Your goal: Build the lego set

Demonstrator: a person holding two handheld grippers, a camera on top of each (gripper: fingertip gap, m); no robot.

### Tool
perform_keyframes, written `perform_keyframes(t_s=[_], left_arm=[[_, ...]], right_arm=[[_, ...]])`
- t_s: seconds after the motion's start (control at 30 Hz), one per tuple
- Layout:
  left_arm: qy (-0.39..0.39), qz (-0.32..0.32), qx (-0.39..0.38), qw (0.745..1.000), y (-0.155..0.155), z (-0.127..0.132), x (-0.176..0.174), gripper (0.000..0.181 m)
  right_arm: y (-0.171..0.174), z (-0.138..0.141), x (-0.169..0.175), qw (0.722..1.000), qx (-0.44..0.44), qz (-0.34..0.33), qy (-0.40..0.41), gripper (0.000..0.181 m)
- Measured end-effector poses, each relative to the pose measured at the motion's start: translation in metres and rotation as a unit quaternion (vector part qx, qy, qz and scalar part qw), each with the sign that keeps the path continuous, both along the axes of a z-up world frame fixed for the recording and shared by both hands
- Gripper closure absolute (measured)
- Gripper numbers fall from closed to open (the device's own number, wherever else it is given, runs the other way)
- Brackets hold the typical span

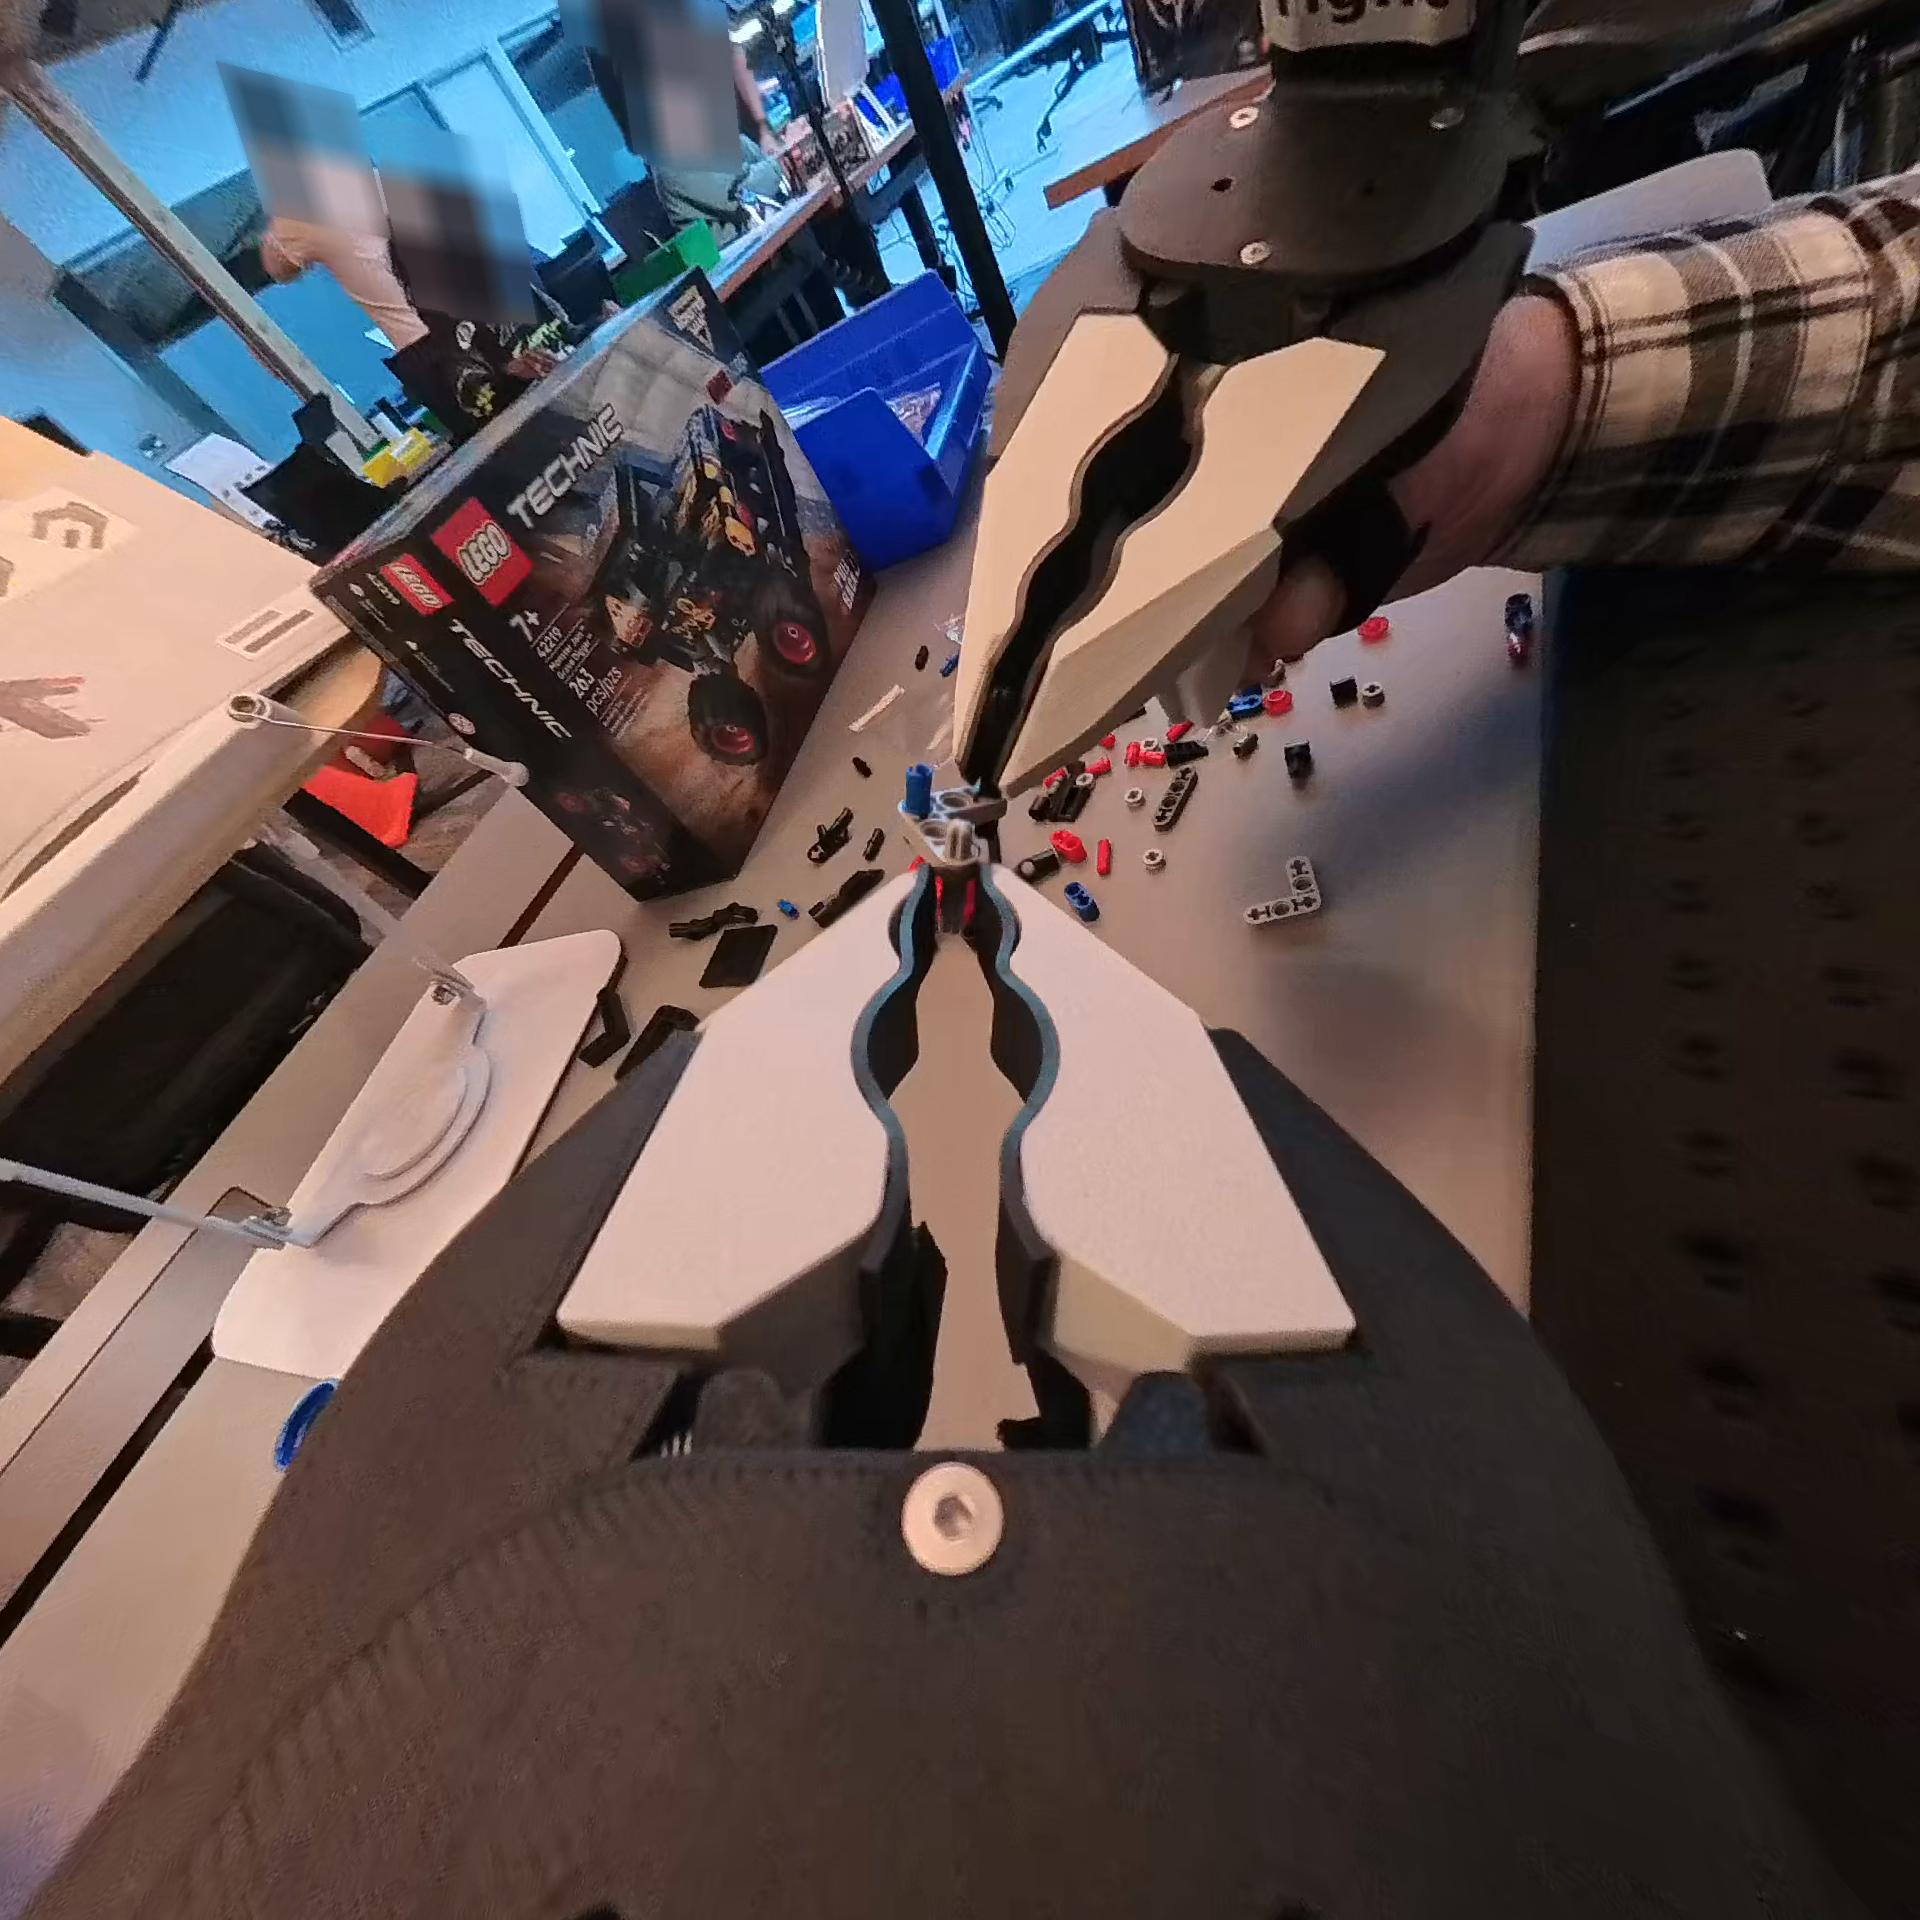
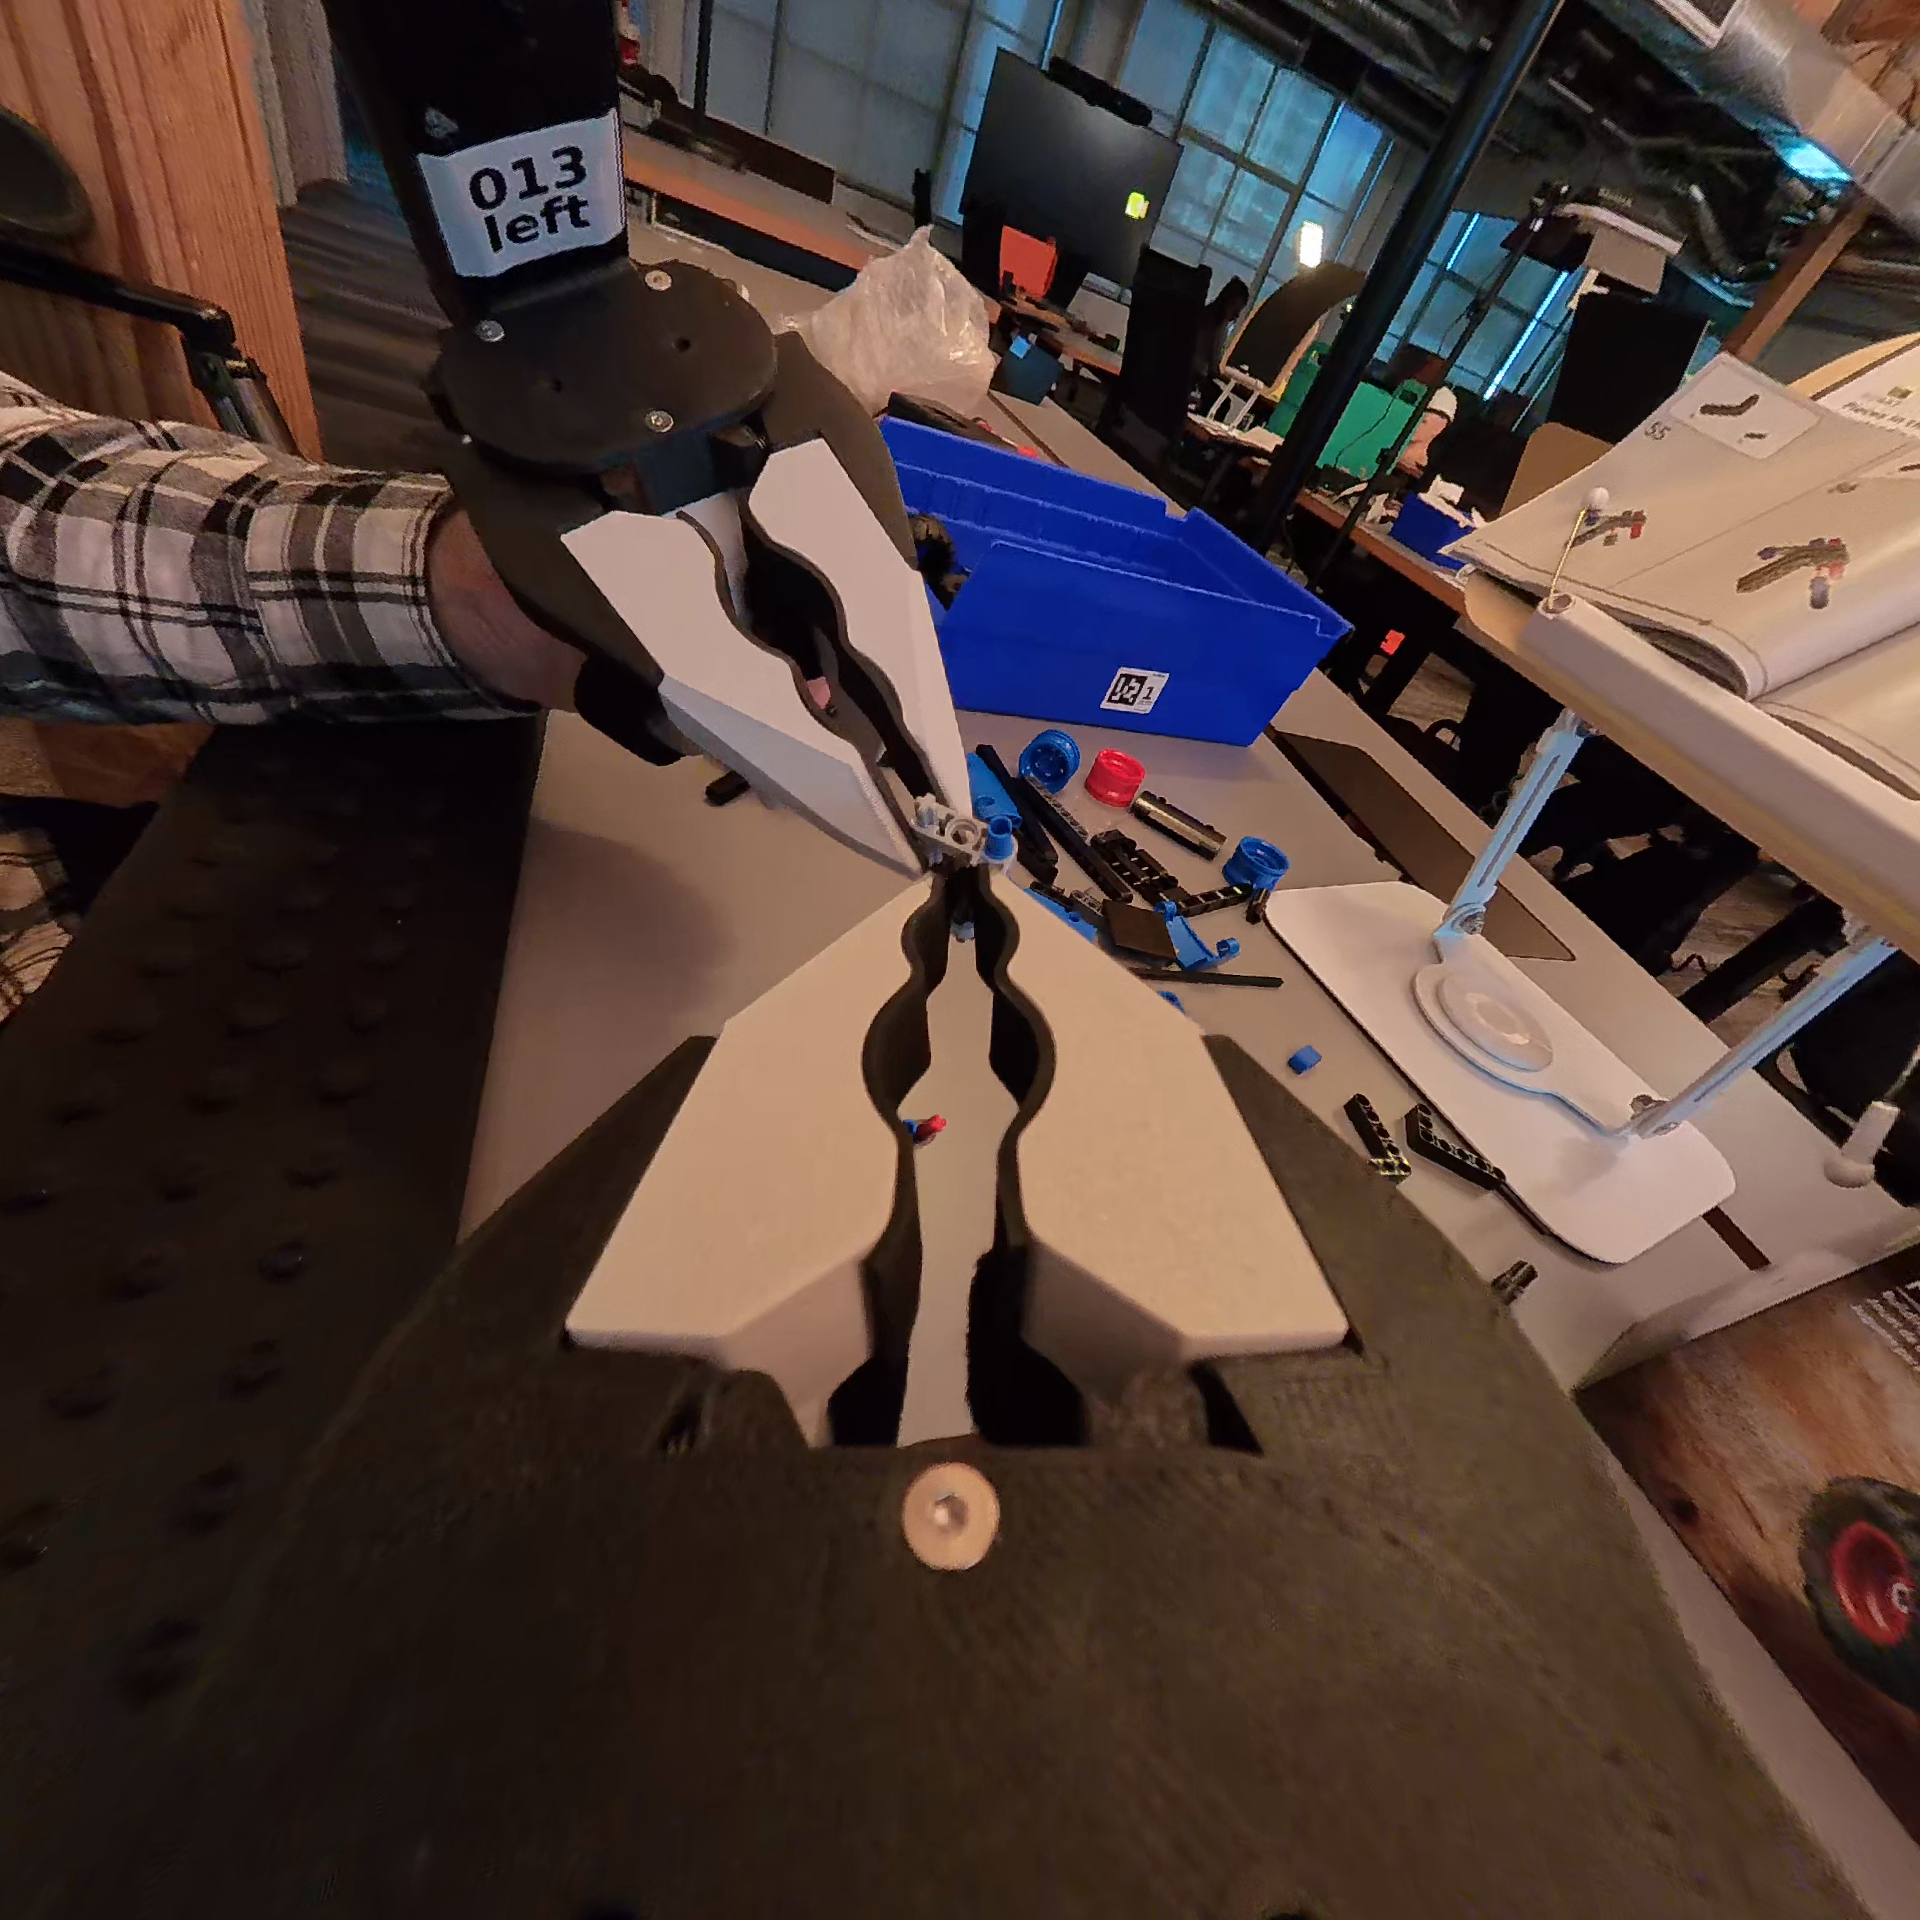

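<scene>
The pale grey surface is carrying everything, with a dark studded mat lying along its edge. A dark printed cardboard set box is standing on it, and a blue plastic bin is sitting just behind the box. A white flat-based stand is holding an open instruction booklet above the surface.

The left gripper, black with white finger plates, is pointing at the middle of the surface, its jaws pressed onto a small stack of red and black pieces under a light grey perforated lego beam. The right gripper, of the same build, is meeting it from the opposite side; its jaws are drawn almost together at the tips, pinching the far end of that same beam. The beam is hanging above the surface between the two tips, with a small blue pin standing upright in one of its holes.

Loose red, black and blue lego pieces are lying scattered on the surface around the tips. A grey L-shaped beam is lying apart from them. Blue and red wheel hubs are resting near the bin.
</scene>
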State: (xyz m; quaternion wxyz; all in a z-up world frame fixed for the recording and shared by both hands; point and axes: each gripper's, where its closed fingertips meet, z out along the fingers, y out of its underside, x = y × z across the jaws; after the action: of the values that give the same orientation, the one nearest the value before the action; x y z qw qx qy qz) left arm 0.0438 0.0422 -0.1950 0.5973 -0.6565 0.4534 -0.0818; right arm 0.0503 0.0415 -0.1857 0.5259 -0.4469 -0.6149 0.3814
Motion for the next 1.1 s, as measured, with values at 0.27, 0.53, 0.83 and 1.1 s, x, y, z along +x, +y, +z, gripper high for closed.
perform_keyframes(t_s=[0.27, 0.53, 0.83, 1.1], left_arm=[[0.016, 0.02, 0.033, 0.999, 0.002, 0.003, 0.001, 0.175], [0.017, 0.021, 0.054, 0.998, 0.0, 0.009, 0.001, 0.177], [-0.007, 0.012, 0.06, 0.998, -0.002, 0.016, 0.002, 0.177], [-0.003, 0.022, 0.056, 0.998, 0.001, 0.014, 0.001, 0.169]], right_arm=[[-0.004, 0.006, -0.001, 0.998, 0.056, -0.011, 0.014, 0.179], [-0.008, 0.012, -0.002, 0.998, 0.058, -0.008, 0.032, 0.179], [-0.007, 0.012, -0.003, 0.999, 0.036, -0.011, 0.03, 0.174], [-0.002, 0.015, -0.003, 0.996, 0.068, -0.044, 0.033, 0.176]])
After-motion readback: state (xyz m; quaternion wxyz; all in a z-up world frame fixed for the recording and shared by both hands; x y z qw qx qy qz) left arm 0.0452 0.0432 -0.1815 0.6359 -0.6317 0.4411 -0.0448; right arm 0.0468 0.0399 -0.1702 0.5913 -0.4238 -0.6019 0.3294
